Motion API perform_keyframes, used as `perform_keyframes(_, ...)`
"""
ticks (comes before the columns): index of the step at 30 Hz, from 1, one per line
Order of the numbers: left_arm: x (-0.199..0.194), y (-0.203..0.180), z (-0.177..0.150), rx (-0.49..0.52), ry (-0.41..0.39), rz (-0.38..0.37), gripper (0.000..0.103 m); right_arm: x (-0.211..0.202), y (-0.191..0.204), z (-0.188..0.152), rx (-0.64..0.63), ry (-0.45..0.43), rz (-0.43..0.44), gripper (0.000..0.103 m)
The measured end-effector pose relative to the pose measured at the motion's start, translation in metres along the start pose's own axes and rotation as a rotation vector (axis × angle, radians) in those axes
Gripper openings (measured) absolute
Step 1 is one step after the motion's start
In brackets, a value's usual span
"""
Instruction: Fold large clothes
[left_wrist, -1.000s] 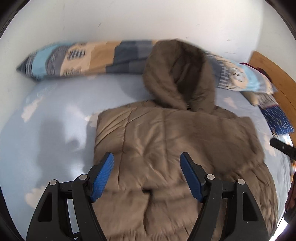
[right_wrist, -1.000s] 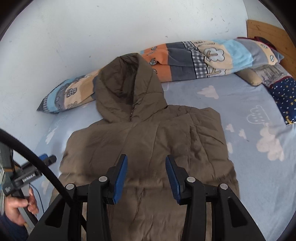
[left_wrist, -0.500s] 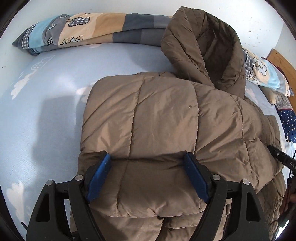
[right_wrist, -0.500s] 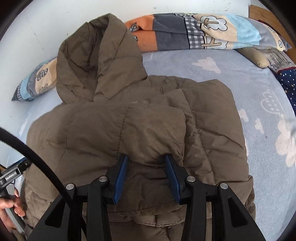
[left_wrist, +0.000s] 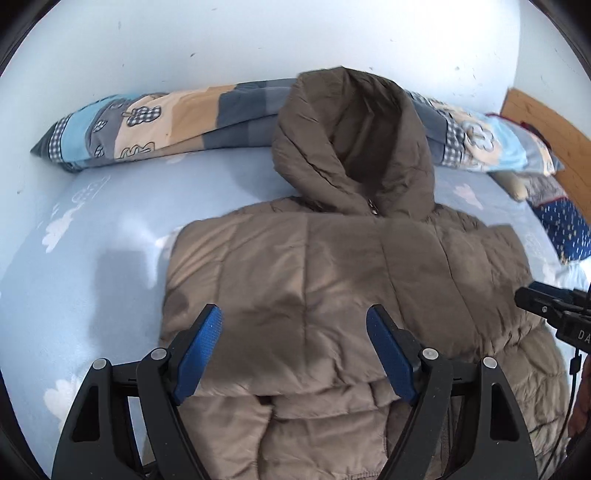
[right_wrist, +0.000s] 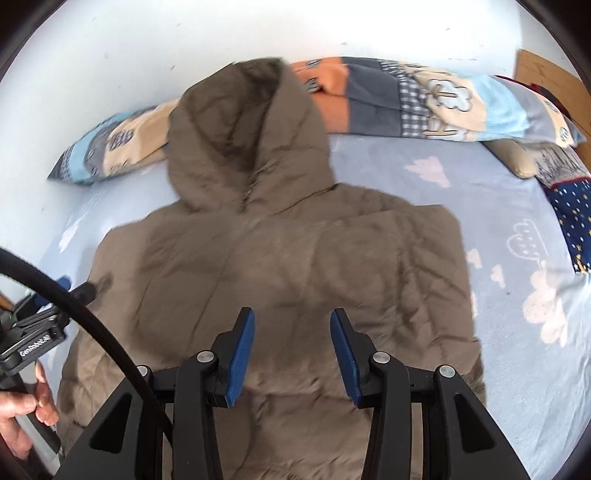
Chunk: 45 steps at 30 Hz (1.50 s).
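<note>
Jacket below both open tongs

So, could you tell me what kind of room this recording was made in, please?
Most likely a bedroom: the brown hooded jacket lies on a bed with a cloud-print blue sheet, a long patchwork pillow rests against the white wall, and a wooden headboard shows at the right.

Jacket: quilted cloth, slight sheen.
Bed sheet: soft matt cloth.
Headboard: smooth wood.
Left tongs: matt black plastic, ribbed blue pads.
</note>
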<state>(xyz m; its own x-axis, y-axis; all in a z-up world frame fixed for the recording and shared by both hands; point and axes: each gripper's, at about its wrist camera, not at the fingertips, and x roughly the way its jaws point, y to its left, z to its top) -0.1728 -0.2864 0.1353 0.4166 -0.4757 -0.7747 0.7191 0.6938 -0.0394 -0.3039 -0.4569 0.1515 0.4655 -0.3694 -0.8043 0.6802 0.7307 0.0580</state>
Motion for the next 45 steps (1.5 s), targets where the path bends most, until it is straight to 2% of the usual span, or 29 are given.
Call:
perform_keyframes(7,0.018,-0.02,-0.016,0.089,0.027,0.067,0.081,0.02,0.019,-0.01,-0.058,0.047,-0.01,0.046)
perform_keyframes(22,0.036,-0.019,-0.023,0.093,0.053,0.064,0.082,0.052,0.02,-0.017,-0.049,0.102,-0.021,0.047)
perform_keyframes(45,0.04,-0.02,-0.025,0.116,0.045,0.081,0.084,0.062,0.015,-0.018,-0.024,0.131,0.008,0.047)
